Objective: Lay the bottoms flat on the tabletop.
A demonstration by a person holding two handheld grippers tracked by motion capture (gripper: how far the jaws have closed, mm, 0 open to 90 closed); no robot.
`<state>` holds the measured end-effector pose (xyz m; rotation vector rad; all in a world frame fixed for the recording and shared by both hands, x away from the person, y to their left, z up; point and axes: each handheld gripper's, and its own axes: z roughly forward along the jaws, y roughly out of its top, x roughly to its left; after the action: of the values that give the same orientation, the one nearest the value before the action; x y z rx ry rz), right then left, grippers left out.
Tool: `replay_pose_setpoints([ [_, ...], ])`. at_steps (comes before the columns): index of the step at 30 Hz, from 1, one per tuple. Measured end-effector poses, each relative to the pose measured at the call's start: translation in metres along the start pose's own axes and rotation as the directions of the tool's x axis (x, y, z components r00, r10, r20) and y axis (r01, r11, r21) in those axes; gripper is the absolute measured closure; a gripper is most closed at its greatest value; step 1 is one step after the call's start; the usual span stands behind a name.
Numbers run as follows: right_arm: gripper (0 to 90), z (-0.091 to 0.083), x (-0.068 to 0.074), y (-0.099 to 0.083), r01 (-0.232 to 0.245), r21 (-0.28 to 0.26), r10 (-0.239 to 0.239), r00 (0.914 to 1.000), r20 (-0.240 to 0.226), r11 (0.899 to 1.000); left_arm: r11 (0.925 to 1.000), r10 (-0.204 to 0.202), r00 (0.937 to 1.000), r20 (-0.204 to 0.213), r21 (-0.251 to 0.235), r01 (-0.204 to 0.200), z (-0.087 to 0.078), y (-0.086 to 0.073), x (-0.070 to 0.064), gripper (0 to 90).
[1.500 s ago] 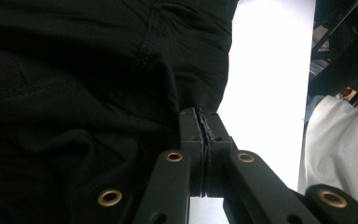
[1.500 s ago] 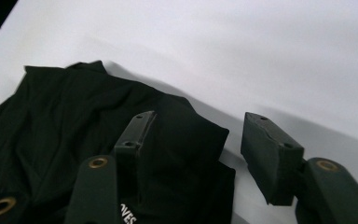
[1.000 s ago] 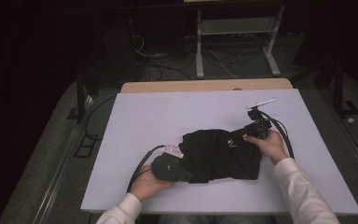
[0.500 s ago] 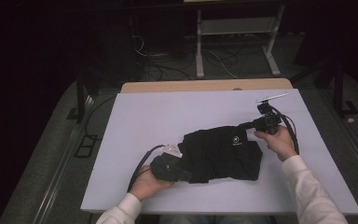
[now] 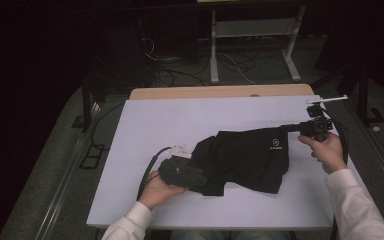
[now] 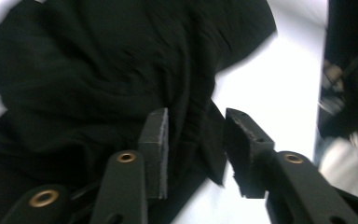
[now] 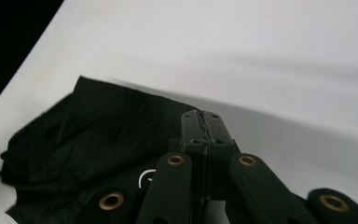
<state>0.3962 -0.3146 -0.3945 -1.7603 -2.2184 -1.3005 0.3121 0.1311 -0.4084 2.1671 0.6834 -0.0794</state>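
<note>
On the white bench [image 5: 145, 125] lies the black T-shirt [image 5: 245, 157] (limp, light cloth): my right gripper [image 5: 286, 128] pinches its far hem shut, my left gripper [image 6: 193, 140] gapes over a near fold, the best purchase.

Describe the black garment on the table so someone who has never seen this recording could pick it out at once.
On the white table, right of its middle, a black garment lies crumpled between the person's two hands. The right gripper is shut at its far right corner, and the left gripper stands open over its near left edge. A small white logo marks it.
</note>
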Motion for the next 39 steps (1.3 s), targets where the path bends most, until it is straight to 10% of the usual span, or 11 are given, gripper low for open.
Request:
replay_pose_setpoints([
  [10,88.0,-0.006,-0.031,-0.035,-0.092,-0.035,0.091,0.9957,-0.02,0.995,0.9987,0.018,0.9924,-0.122,-0.045,-0.024,0.017,0.044,0.027,51.2],
  [18,88.0,-0.001,-0.044,-0.045,-0.123,-0.045,0.122,0.9921,-0.031,0.991,0.9981,0.061,0.9788,-0.195,0.011,-0.06,0.055,0.073,0.06,50.7],
  [27,88.0,0.002,-0.045,-0.048,-0.123,-0.037,0.122,0.9921,-0.029,0.992,0.9996,0.021,0.9833,-0.181,0.022,-0.017,0.083,0.082,0.091,55.8],
  [39,87.9,0.003,-0.045,-0.048,-0.12,-0.038,0.119,0.9922,-0.037,0.992,0.9944,0.067,0.9864,-0.15,0.091,-0.053,0.107,0.089,0.096,62.9],
])
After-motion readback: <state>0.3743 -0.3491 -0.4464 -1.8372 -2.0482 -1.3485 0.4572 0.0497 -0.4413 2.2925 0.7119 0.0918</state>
